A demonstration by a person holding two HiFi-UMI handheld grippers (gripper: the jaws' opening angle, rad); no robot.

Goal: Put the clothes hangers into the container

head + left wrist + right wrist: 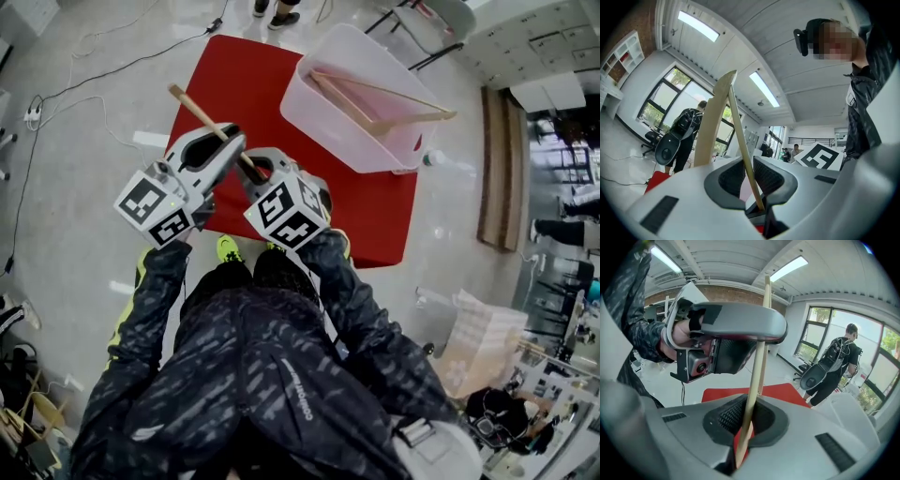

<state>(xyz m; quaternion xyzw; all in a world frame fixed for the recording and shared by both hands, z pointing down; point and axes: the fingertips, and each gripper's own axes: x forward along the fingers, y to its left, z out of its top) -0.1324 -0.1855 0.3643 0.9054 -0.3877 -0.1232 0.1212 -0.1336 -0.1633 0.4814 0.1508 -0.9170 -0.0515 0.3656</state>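
**Both grippers holding one wooden hanger above the red table**

The left gripper (225, 141) has its jaws drawn in against the thin rod of the wooden hanger (197, 111). The right gripper (258, 169) has its jaws fully together on the same rod. The hanger is off the table (225, 75), over its near left part. The translucent container (319, 122) at the far right corner holds other hangers (375, 108).
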